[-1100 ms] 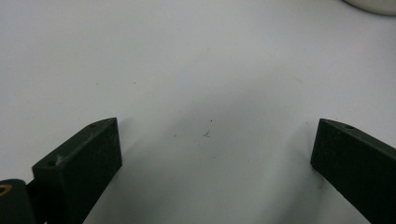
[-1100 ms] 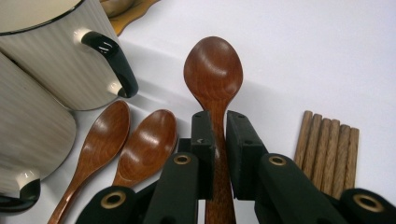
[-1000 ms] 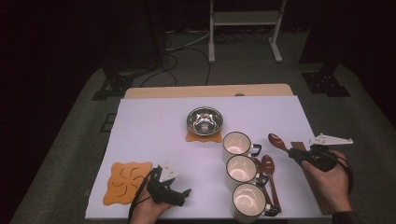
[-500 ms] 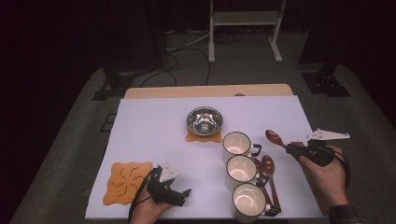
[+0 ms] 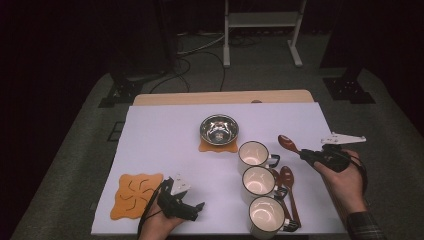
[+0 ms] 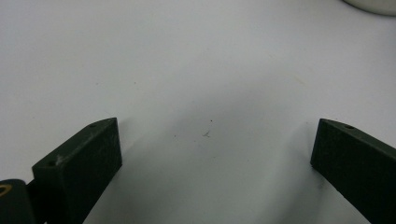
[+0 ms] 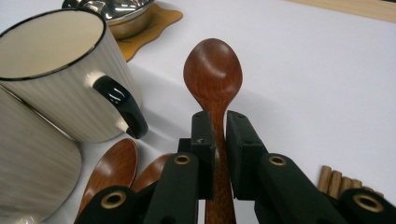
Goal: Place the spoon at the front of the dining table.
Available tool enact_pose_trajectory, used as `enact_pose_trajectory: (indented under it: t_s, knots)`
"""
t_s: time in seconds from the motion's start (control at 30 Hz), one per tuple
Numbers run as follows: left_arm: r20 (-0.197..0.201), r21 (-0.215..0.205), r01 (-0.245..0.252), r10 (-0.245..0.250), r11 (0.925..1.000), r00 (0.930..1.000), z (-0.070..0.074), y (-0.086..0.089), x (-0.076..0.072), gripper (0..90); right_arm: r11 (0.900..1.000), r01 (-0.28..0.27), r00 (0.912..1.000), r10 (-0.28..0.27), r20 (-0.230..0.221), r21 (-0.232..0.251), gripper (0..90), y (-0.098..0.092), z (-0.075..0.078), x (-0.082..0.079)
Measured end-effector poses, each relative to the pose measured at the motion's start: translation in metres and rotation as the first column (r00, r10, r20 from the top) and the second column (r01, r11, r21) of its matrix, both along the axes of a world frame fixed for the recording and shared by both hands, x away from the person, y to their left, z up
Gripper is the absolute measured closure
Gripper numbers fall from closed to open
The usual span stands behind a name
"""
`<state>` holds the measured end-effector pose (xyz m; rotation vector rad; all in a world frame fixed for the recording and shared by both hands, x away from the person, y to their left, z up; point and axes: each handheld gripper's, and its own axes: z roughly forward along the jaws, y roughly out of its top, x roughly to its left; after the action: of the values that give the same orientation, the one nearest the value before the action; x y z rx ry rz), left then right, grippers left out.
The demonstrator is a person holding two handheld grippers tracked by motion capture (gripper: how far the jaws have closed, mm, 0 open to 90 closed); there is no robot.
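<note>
My right gripper is shut on the handle of a brown wooden spoon, whose bowl sticks out past the jaws above the white table. In the high view, the right gripper holds that spoon just right of the farthest of three cream mugs. Two more wooden spoons lie beside the mugs. My left gripper rests low at the table's near edge, right of an orange coaster. Its jaws stand wide apart in the left gripper view, with bare white table between them.
A steel bowl sits on a second orange coaster mid-table. The nearest mug and its black handle are close to the held spoon's left. Several wooden sticks lie under my right gripper.
My right gripper has carried the spoon slightly left and farther from the person. The left gripper has stayed put.
</note>
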<state>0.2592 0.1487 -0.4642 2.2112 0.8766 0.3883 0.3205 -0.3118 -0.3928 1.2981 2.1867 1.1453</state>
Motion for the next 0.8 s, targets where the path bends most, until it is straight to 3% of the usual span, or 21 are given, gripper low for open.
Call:
enact_pose_trajectory:
  t_s: [0.8]
  knots:
    - [-0.001,-0.003,-0.001,0.001,1.0,1.0,0.0,0.0,0.0,0.7,0.999,-0.044,0.999,0.044,0.002,0.001,80.9,0.016,0.008,0.027]
